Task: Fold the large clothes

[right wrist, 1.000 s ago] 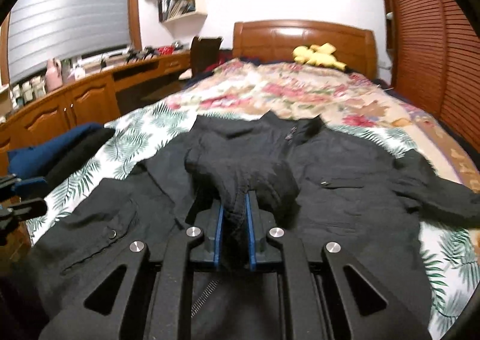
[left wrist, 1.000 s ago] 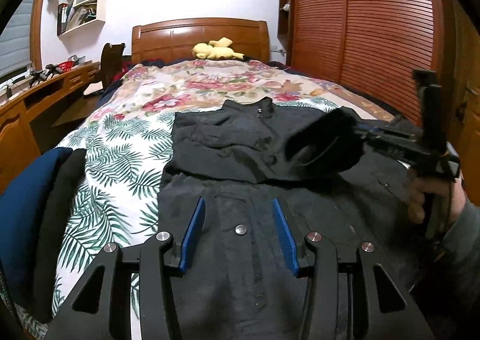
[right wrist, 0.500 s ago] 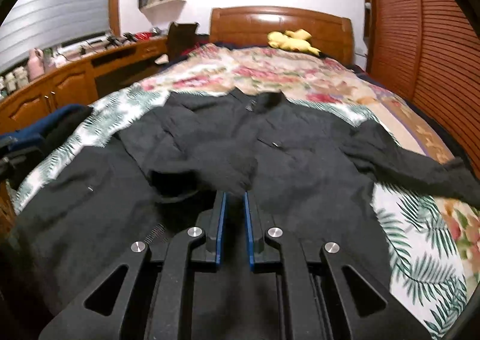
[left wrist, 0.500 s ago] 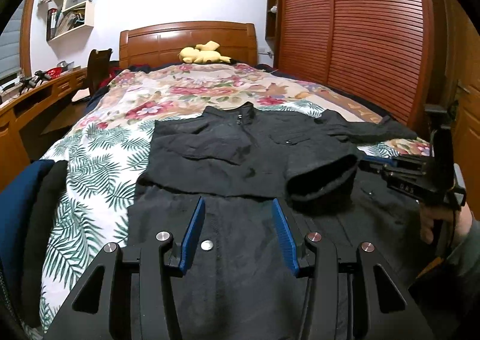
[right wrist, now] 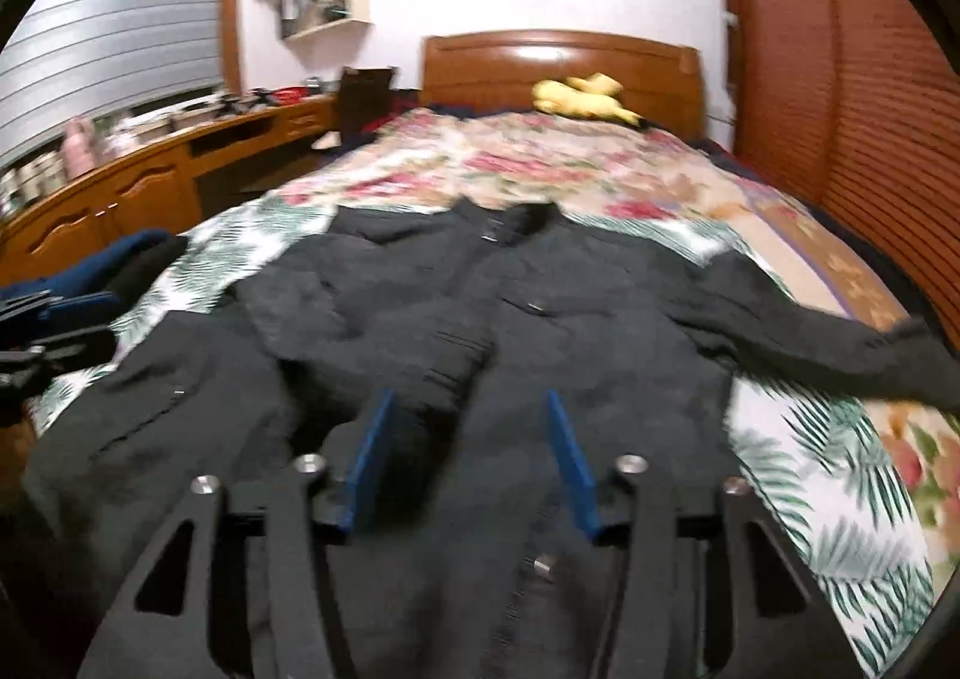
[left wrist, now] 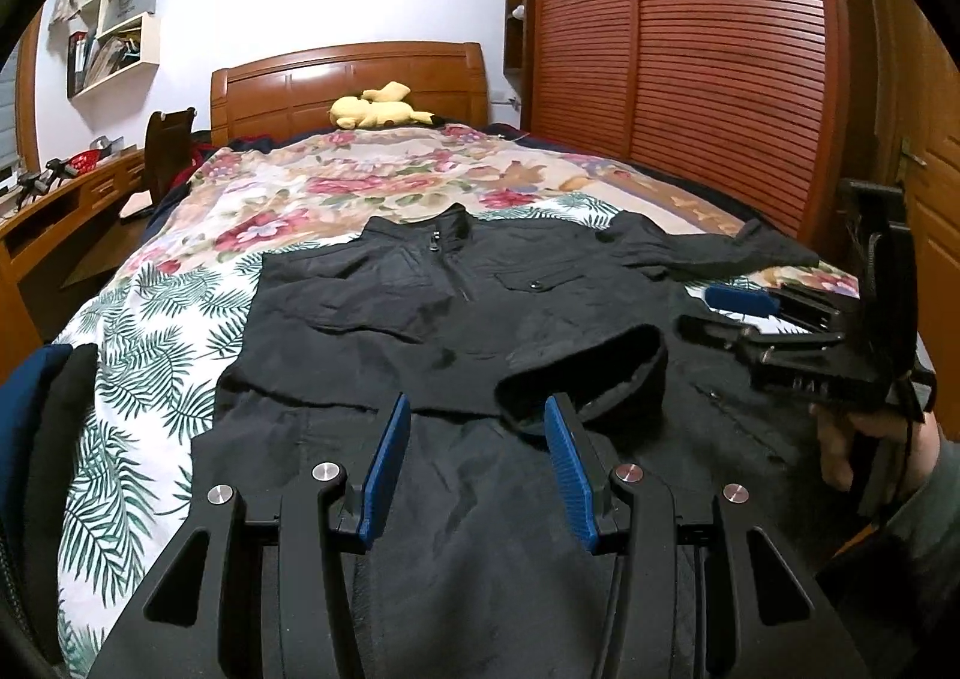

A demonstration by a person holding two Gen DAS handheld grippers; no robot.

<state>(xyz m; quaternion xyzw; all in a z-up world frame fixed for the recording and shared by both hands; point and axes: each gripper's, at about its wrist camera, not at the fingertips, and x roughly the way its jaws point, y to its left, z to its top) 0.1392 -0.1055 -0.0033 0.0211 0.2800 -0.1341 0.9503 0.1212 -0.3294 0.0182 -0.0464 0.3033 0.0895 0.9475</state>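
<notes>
- Jacket: a large black jacket of soft woven cloth (left wrist: pixel 480 295) lies face up, collar toward the wooden headboard (left wrist: pixel 348 73), on the bed's floral and palm-leaf cover (left wrist: pixel 150 331). It fills the near half of the bed.
- One sleeve is folded across the chest, its cuff (left wrist: pixel 591 379) resting near the middle of the left wrist view, just beyond the blue pads. The other sleeve (right wrist: pixel 840 343) stretches out flat toward 3 o'clock in the right wrist view.
- The left gripper (left wrist: pixel 477 463) hovers over the lower front with its jaws parted and nothing between them.
- The right gripper (right wrist: pixel 468 457) has just been opening; its jaws stand apart over the folded sleeve and no cloth sits between the pads. In the left wrist view it appears at 3 o'clock, carried by a hand (left wrist: pixel 864 445) in a grey-green sleeve.
- Handling, as a judgement: the cloth looks limp and fairly heavy for a garment, so it will sag and drag rather than hold a crease. Snaps and a zip add small stiff spots.
- The likely next hold is the outstretched sleeve's cuff, pinched at the thick hem where the layers give the pads something firm.
- The slack body may shift when a sleeve is pulled.
</notes>
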